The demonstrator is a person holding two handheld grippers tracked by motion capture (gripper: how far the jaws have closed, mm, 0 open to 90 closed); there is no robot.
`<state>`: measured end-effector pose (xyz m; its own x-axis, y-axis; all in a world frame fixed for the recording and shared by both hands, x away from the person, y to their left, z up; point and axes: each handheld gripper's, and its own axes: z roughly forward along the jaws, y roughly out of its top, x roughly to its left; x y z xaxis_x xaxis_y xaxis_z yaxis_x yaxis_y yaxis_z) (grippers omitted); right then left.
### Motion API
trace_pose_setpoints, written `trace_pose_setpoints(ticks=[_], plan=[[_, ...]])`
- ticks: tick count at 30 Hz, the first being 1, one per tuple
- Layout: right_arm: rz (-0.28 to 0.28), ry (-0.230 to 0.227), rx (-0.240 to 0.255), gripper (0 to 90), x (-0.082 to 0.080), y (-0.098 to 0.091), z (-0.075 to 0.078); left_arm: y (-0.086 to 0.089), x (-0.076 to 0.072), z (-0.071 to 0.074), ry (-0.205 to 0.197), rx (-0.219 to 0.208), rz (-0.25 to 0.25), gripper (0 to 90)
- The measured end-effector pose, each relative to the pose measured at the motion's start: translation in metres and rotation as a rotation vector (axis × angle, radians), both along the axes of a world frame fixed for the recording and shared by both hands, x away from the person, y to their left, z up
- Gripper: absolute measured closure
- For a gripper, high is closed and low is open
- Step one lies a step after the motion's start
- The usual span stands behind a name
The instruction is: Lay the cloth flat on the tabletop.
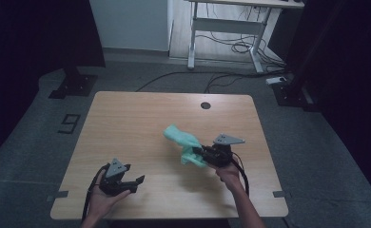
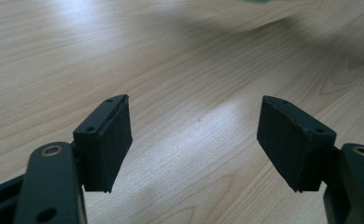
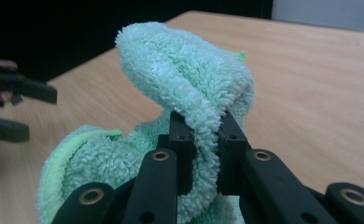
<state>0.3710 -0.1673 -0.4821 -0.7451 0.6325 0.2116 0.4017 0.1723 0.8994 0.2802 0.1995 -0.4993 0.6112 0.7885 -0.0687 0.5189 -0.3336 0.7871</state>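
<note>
Green towel [image 3: 189,88] bunches up, pinched tight in the right claw [image 3: 204,140] above the desk [image 1: 141,123]; left claw [image 2: 194,140] gapes wide, empty.

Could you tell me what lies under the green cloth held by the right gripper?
Under the green terry cloth is the bare wooden table. The right gripper pinches a fold, so the cloth's upper part is raised. Whatever sits beneath the bunched lower part is covered by the fabric.
</note>
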Motion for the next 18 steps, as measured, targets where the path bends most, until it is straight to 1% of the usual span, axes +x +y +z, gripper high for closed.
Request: trace_pose_setpoints(ticks=[5,7,9,10,11,12,13,14,15,16,17,18], plan=[[0.001,0.016,-0.061,78.8,-0.004,0.021,-0.02,0.0,0.001,0.0,0.002,-0.002,0.0,26.3],[0.005,0.025,-0.073,77.7,-0.004,0.026,-0.025,0.0,0.001,-0.001,0.003,-0.002,0.0,26.3],[0.002,0.035,-0.085,74.3,-0.004,0.031,-0.031,0.0,0.002,-0.001,0.005,-0.001,0.0,26.3],[0.004,0.04,-0.099,64.5,-0.005,0.036,-0.035,0.001,0.002,-0.001,0.006,-0.002,0.0,26.3],[0.004,0.04,-0.099,64.5,-0.005,0.036,-0.035,0.001,0.002,-0.001,0.006,-0.001,0.0,26.3],[0.005,0.045,-0.109,54.3,-0.006,0.038,-0.037,0.001,0.002,-0.001,0.005,0.0,0.0,26.3],[-0.007,0.052,-0.134,36.2,-0.009,0.042,-0.04,0.001,0.002,-0.001,0.005,-0.001,-0.001,26.3],[-0.007,0.052,-0.134,36.2,-0.009,0.042,-0.04,0.001,0.002,-0.001,0.005,-0.001,-0.001,26.3],[-0.013,0.044,-0.138,31.4,-0.012,0.042,-0.04,0.001,0.002,-0.001,0.004,-0.002,0.0,26.3],[-0.007,0.043,-0.101,27.9,-0.016,0.036,-0.036,0.001,0.002,-0.001,0.005,-0.003,0.001,26.3],[-0.007,0.043,-0.101,27.9,-0.016,0.036,-0.036,0.002,0.002,-0.001,0.005,-0.004,0.003,26.3],[-0.005,0.042,-0.08,26.6,-0.019,0.032,-0.034,0.002,0.002,-0.001,0.005,-0.004,0.004,26.3]])
